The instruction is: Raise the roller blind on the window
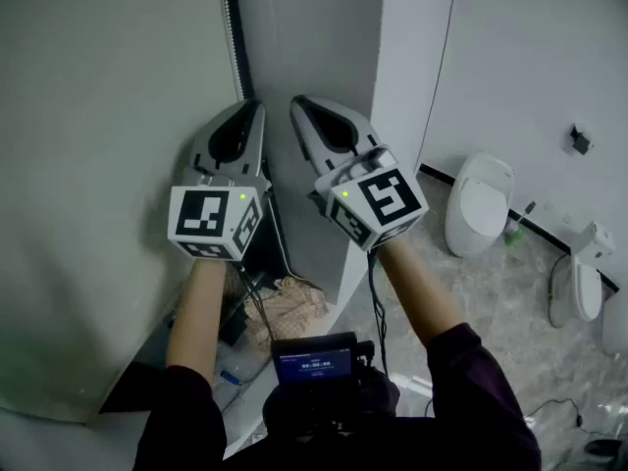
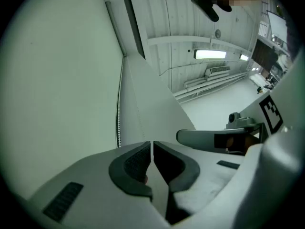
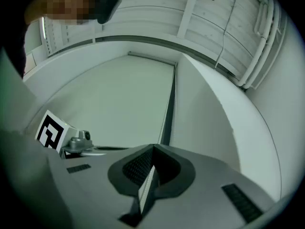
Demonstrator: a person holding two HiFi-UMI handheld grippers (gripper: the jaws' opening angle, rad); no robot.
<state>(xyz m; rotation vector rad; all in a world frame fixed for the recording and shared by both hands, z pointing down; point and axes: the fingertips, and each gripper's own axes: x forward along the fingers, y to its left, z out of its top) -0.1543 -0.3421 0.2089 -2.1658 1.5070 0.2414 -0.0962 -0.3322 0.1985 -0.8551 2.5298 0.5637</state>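
The pale roller blind (image 1: 98,165) hangs lowered and fills the left of the head view. Its bead chain (image 1: 234,37) runs down the blind's right edge, in the corner by a white wall. Both grippers point up into that corner, side by side. My left gripper (image 1: 247,108) is shut, its pads meeting with nothing seen between them. In the left gripper view the chain (image 2: 118,118) hangs just left of its tips (image 2: 151,142). My right gripper (image 1: 299,102) is shut too. In the right gripper view the chain (image 3: 167,113) drops behind its closed tips (image 3: 152,148), with no hold showing.
A white wall pillar (image 1: 392,67) stands right of the corner. White bathroom fixtures (image 1: 478,204) (image 1: 587,273) sit on the marble floor at right. Crumpled paper (image 1: 294,307) and cables lie at the foot of the corner. A small screen device (image 1: 314,361) sits at my chest.
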